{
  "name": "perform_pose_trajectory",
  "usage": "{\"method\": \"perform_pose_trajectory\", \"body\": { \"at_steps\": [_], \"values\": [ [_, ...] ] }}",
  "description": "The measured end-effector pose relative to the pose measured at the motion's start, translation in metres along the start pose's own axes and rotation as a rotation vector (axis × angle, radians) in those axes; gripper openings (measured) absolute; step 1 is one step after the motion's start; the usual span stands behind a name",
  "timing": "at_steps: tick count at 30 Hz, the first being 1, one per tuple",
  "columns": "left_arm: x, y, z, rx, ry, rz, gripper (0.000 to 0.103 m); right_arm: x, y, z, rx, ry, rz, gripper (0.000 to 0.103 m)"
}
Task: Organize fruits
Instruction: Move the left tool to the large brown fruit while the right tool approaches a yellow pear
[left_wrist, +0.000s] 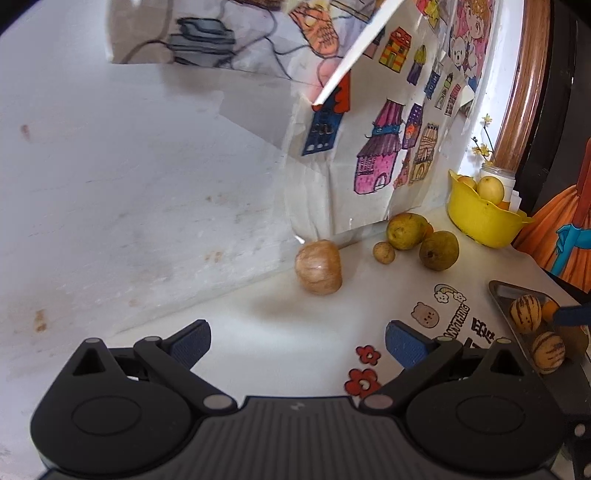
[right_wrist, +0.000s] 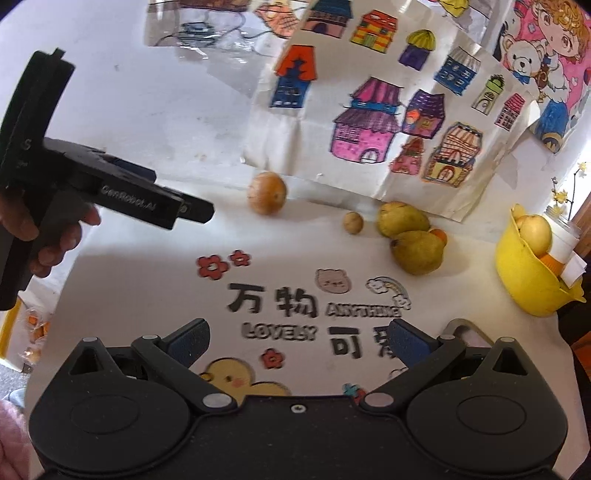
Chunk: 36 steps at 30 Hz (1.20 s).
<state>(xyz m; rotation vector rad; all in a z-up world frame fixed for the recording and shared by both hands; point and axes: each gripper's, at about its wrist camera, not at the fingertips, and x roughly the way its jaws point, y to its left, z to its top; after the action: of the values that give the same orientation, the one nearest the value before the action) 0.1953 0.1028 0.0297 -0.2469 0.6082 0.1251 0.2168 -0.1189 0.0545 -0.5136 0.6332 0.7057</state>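
Observation:
My left gripper (left_wrist: 297, 341) is open and empty, a short way in front of a tan round fruit (left_wrist: 318, 267) that lies on the white table by the wall. The same fruit shows in the right wrist view (right_wrist: 266, 192). Two green pears (left_wrist: 406, 230) (left_wrist: 439, 250) and a small brown fruit (left_wrist: 383, 252) lie to its right; they also show in the right wrist view (right_wrist: 402, 218) (right_wrist: 418, 252) (right_wrist: 352, 222). My right gripper (right_wrist: 297, 341) is open and empty over the printed mat. The left gripper's body (right_wrist: 110, 192) is at the left in the right wrist view.
A yellow bowl (left_wrist: 476, 218) with yellow fruit stands at the back right, also in the right wrist view (right_wrist: 532, 280). A metal tray (left_wrist: 517, 325) holds striped melons (left_wrist: 526, 314) and an orange. Drawings of houses (right_wrist: 369, 122) lean on the wall behind the fruit.

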Motion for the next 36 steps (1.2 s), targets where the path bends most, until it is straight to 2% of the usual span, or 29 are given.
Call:
{"method": "perform_pose_trajectory", "body": {
  "at_steps": [12,26,36],
  "values": [
    [0.035,-0.018,0.020,0.011,0.005,-0.016,0.103,0.027,-0.051,0.018,0.031,-0.022,-0.043,0.102],
    [0.074,-0.026,0.033,-0.007,0.018,0.002,0.103,0.068,-0.087,0.040,0.120,-0.077,-0.026,0.102],
    [0.090,-0.028,0.035,-0.057,0.031,0.015,0.103,0.110,-0.111,0.050,0.191,-0.047,-0.064,0.102]
  ]
}}
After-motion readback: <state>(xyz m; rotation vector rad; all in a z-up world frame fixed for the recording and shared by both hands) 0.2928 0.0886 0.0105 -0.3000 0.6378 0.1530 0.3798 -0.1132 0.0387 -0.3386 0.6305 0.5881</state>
